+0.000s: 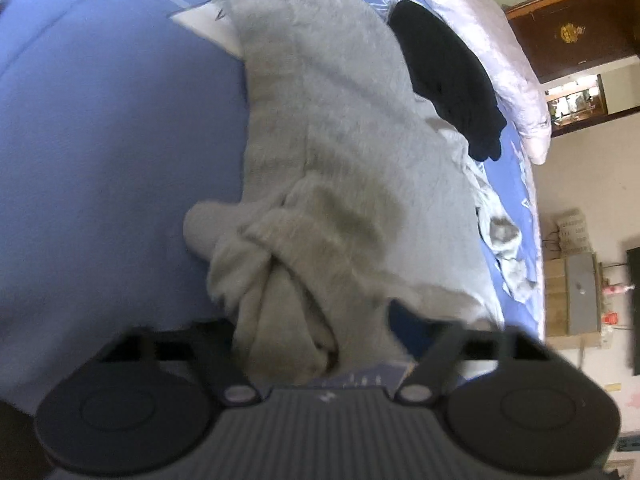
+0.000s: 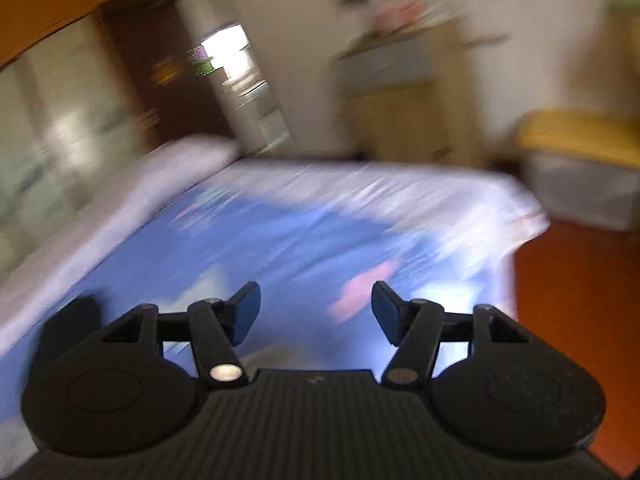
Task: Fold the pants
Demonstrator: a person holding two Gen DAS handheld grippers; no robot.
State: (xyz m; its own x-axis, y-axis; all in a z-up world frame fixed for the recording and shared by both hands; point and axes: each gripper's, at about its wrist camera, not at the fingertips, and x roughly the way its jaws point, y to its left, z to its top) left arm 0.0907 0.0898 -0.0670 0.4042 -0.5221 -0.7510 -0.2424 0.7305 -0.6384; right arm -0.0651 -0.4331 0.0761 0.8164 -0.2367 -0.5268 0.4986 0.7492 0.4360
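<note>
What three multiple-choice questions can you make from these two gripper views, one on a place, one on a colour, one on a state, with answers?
1. Where does the black garment lie?
A. On the bed beside the grey pants
B. On the floor
C. In the right gripper

2. What colour are the pants?
A. Red
B. Grey
C. Yellow

3. How is the right gripper?
A. Shut on cloth
B. Open and empty
C. Out of view

Answers: 1 A, it rests on the blue sheet at the pants' far edge. 2 B, the fabric bunched into the left gripper is grey. 3 B, its fingers stand apart with only the bed between them.
</note>
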